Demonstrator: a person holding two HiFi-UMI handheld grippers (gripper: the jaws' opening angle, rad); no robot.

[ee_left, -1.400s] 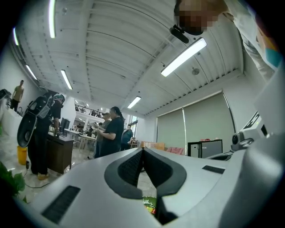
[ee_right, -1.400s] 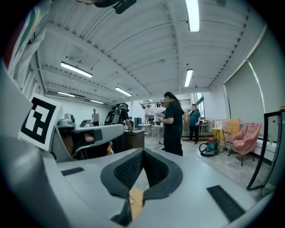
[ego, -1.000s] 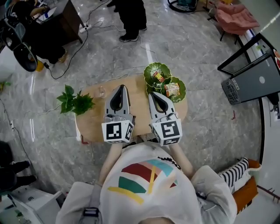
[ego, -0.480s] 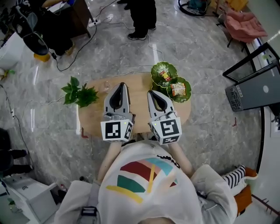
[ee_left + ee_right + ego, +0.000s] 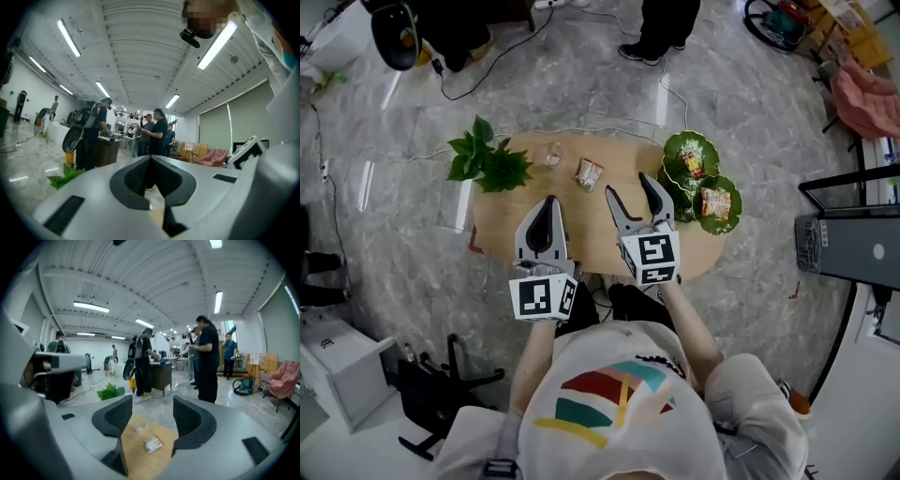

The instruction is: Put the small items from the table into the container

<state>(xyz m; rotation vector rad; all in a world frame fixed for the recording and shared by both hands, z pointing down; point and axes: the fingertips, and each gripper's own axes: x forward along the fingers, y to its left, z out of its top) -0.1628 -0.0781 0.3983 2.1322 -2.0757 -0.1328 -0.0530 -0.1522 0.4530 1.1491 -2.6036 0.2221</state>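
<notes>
packet [image 5: 589, 173] looks light, crinkly, probably slippery: pinch across its middle. right gripper [image 5: 630, 187] jaws are opening, empty; left gripper [image 5: 549, 201] jaws pressed together, empty.

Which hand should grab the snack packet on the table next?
Probably the right. The right gripper has its jaws opening with nothing between them, the packet lies just ahead of them, and the green dish sits on that side. The left gripper is shut.
</notes>
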